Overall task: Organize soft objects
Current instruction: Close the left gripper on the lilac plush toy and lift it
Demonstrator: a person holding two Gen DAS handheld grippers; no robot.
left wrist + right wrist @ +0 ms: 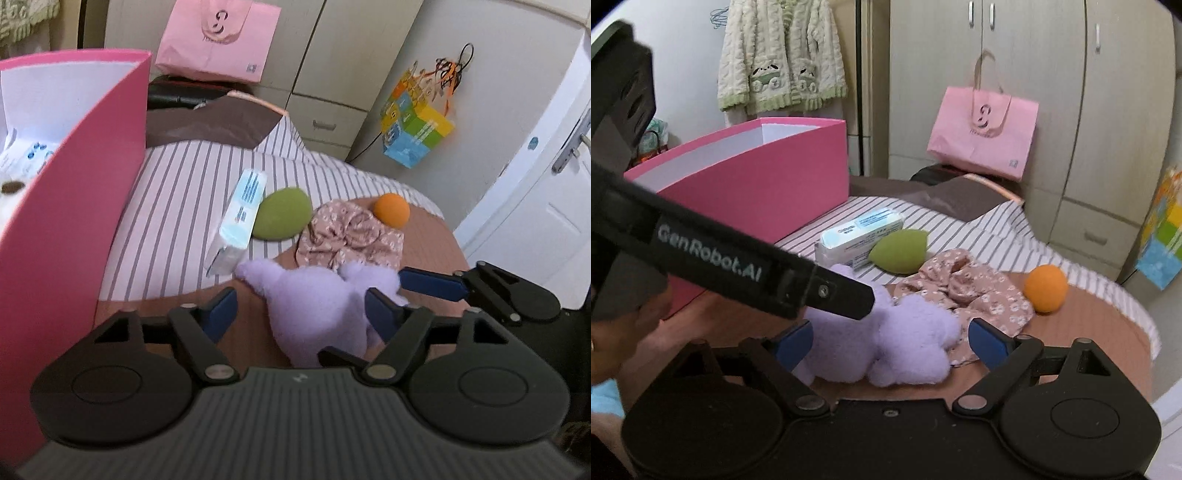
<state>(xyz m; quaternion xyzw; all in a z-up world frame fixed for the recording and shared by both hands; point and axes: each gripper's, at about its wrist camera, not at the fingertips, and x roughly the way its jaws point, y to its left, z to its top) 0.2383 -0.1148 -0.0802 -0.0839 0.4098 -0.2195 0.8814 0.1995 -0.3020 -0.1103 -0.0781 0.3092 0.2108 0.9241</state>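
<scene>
Both my left tongs (301, 308) and right tongs (890, 341) gape around the purple plush (886, 347), so closing together risks colliding.

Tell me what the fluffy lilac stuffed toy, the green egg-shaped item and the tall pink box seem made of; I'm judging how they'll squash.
Fluffy lilac stuffed toy: plush fleece, with a fuzzy, matte nap. Green egg-shaped item: probably foam or sponge; smooth, matte, no shine. Tall pink box: apparently stiff card, with flat walls, crisp edges and a white inside.

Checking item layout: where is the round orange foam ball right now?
In both wrist views the orange foam ball sits at the far right, touching the floral cloth.
</scene>
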